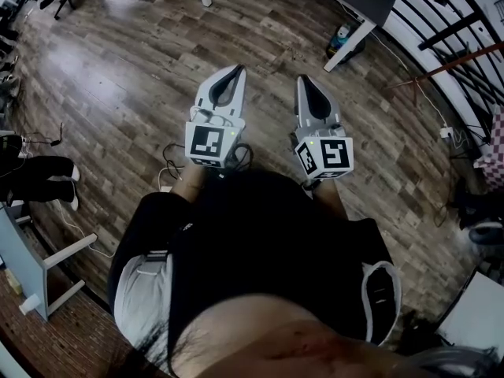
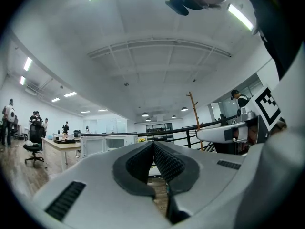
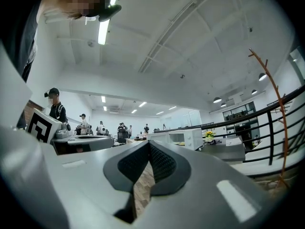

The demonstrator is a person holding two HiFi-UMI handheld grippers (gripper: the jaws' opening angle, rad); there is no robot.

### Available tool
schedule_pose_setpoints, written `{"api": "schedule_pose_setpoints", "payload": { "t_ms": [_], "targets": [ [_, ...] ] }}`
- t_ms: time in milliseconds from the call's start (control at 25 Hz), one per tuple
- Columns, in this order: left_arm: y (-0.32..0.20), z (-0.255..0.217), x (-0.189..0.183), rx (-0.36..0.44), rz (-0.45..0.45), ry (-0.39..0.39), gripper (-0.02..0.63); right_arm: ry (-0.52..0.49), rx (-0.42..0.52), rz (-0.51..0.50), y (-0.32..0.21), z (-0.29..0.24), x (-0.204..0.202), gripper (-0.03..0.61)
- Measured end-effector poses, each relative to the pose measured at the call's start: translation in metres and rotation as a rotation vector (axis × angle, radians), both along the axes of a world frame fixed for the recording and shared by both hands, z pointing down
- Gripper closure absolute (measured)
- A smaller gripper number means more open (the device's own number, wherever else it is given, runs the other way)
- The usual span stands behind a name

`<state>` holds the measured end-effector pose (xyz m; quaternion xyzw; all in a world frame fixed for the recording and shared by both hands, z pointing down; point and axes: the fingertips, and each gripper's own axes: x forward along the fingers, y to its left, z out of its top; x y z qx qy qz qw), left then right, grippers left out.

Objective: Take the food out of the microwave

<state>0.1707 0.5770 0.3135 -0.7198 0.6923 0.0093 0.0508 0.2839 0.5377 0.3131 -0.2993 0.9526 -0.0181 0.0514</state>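
The left gripper (image 1: 234, 71) and right gripper (image 1: 304, 81) are held clenched and empty over the wooden floor (image 1: 118, 77), mid-frame. A white microwave (image 3: 178, 137) is seen beyond them.

The microwave (image 3: 183, 138) is a white box, far off and small, just right of centre in the right gripper view. It stands upright on a grey table (image 3: 228, 152), its front turned toward the camera, with a darker window or opening in that front. Whether its door is open or shut cannot be told. In the left gripper view it shows left of centre as a white box (image 2: 102, 144). The food is too small to make out.
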Motion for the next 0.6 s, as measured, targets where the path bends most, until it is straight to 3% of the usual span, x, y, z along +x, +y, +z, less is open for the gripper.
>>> {"api": "schedule_pose_setpoints", "payload": {
  "t_ms": [240, 600],
  "targets": [
    [-0.012, 0.002, -0.004, -0.004, -0.03, 0.019, 0.607, -0.048, -0.009, -0.07, -0.007, -0.001, 0.0, 0.577],
    [-0.043, 0.002, -0.028, 0.0, -0.016, -0.05, 0.607, -0.014, -0.023, -0.021, -0.047, 0.005, -0.03, 0.578]
  ]
}}
